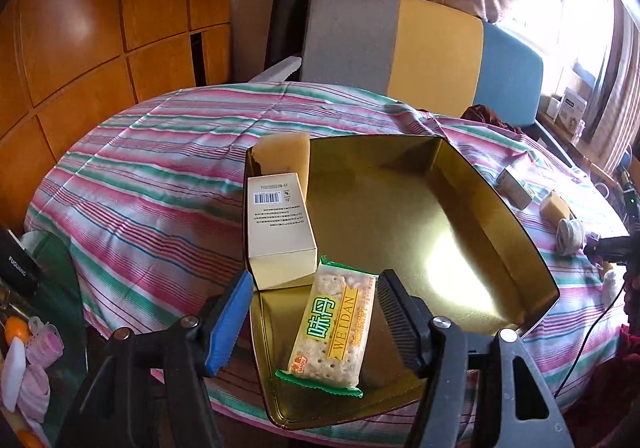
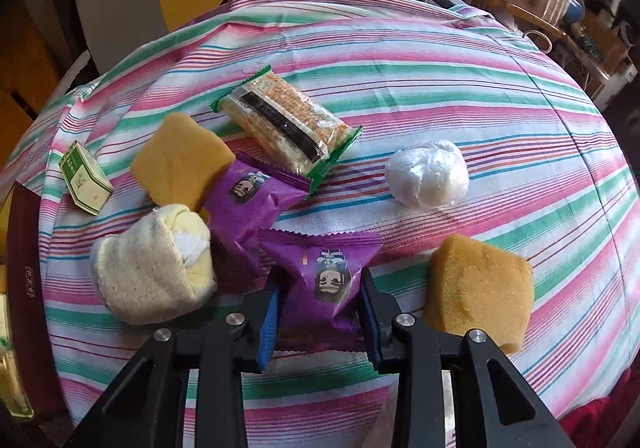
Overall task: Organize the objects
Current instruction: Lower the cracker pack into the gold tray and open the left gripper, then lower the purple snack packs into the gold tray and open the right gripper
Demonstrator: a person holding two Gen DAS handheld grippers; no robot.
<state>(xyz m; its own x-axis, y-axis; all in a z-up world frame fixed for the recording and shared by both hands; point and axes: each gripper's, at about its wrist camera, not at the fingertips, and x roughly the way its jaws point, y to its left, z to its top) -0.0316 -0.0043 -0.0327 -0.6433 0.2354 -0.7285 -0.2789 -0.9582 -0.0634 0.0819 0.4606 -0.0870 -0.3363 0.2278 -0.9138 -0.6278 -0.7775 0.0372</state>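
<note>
meanwhile, the left gripper (image 1: 310, 322) hangs spread over a cracker packet (image 1: 334, 328) lying untouched in the gold tin (image 1: 500, 215); the right gripper (image 2: 320, 312) pinches a purple snack pouch (image 2: 326, 280) between its pads, sponge (image 2: 478, 292) just right.

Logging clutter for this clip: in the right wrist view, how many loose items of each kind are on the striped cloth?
Purple snack packets: 2
Yellow sponges: 2
Cracker pack: 1
Green box: 1
Rolled socks: 1
White plastic bundle: 1
Total: 8
</note>
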